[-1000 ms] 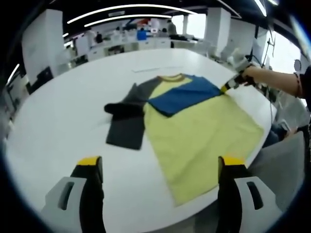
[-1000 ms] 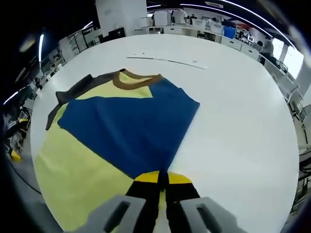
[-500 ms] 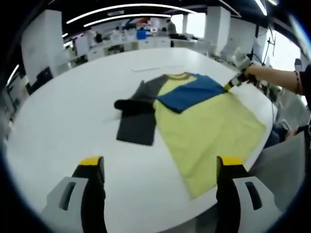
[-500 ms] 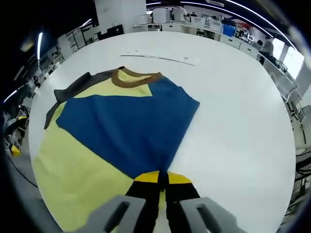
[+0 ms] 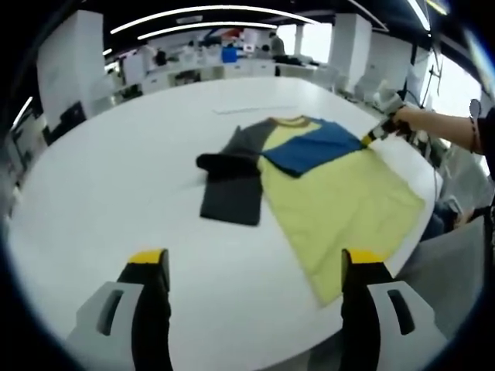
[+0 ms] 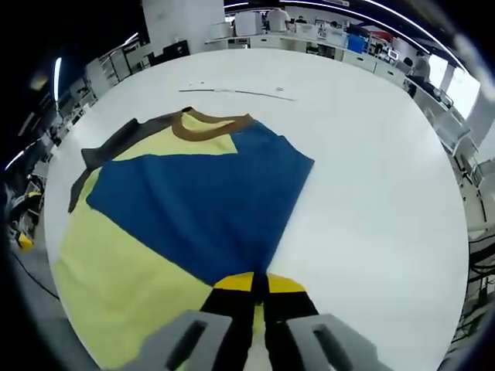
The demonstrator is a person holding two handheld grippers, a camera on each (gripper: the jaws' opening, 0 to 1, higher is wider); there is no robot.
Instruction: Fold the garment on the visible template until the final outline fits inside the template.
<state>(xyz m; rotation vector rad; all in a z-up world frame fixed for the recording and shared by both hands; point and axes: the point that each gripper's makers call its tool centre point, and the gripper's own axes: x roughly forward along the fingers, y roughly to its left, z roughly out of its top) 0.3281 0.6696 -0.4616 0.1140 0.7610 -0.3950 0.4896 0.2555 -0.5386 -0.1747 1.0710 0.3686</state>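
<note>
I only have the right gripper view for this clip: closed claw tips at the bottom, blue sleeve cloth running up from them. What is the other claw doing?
Observer: The left claw is open and holds nothing; it hangs over bare white table, well short of the shirt.
Operator: And where does my claw sit on the shirt?
Observer: In the left gripper view the right claw pinches the corner of the blue sleeve, which lies folded across the yellow chest.
Operator: Is the grey sleeve folded too?
Observer: No. The grey sleeve lies spread on the table beside the yellow body, with its end doubled over.
</note>
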